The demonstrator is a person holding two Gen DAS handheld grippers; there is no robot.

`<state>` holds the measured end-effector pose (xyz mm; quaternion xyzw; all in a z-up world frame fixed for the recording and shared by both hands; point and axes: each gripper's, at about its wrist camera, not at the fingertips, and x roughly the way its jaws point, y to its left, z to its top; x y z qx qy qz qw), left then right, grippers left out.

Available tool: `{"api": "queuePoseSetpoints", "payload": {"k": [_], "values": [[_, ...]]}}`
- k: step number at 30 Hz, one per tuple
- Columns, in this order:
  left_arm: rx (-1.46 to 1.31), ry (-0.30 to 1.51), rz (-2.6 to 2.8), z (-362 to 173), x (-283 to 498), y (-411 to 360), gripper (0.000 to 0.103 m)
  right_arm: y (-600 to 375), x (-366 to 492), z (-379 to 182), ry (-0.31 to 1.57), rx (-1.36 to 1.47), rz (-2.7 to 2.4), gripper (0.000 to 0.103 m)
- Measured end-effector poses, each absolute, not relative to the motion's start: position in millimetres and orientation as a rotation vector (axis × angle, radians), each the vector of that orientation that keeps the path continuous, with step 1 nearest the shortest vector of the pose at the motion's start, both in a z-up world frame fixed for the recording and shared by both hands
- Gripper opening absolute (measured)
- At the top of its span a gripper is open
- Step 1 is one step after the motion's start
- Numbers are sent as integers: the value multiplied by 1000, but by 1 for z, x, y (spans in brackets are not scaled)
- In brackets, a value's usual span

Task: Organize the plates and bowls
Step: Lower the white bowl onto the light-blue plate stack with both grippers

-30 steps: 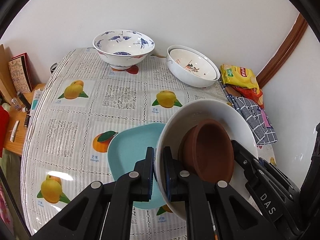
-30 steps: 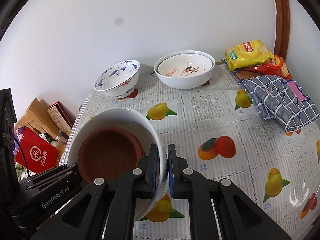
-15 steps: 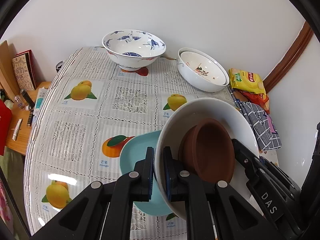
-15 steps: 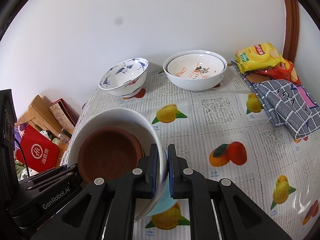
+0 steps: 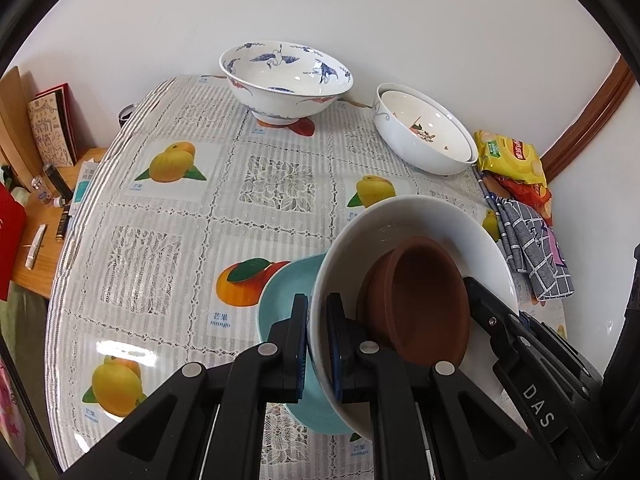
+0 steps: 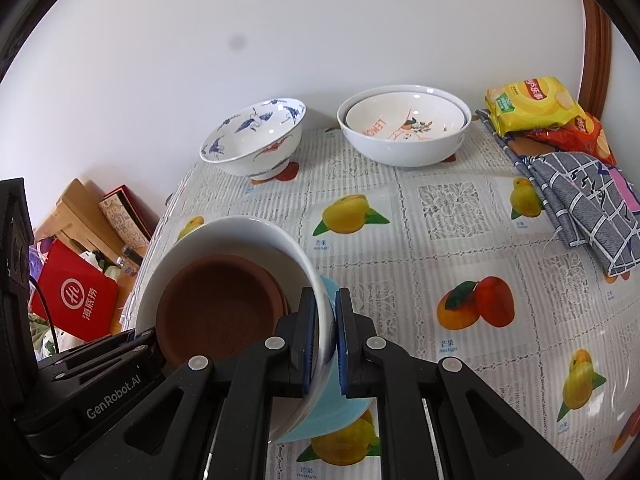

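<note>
Both grippers hold one large white bowl [image 5: 420, 220] by opposite sides of its rim; it also shows in the right wrist view [image 6: 240, 228]. A brown dish [image 5: 420, 300] lies inside it, seen too in the right wrist view [image 6: 218, 308]. My left gripper [image 5: 318, 344] is shut on the bowl's left rim. My right gripper [image 6: 324, 344] is shut on its right rim. The bowl hangs above a light blue plate [image 5: 280, 304] on the table, seen too in the right wrist view [image 6: 336, 412].
A blue-patterned bowl [image 5: 286, 76] and two nested white bowls [image 5: 426, 136] stand at the table's far edge by the wall. Snack bags [image 5: 512, 160] and a checked cloth [image 5: 536, 256] lie at the right. A low shelf with clutter [image 5: 36, 200] stands left of the table.
Both grippers have carried the white bowl back toward the table's near side. The far bowls look farther off. The blue plate now lies more directly under the bowl.
</note>
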<state>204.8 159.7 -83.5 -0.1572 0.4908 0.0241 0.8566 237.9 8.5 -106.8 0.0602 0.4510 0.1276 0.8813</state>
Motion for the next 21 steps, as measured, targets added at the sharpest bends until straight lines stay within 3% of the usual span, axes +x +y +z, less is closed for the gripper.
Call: {"api": "queuePoseSetpoints", "payload": {"k": [21], "values": [[-357, 1127, 54, -125, 215, 172, 10, 19, 246, -150, 1021, 115, 269, 10]]}}
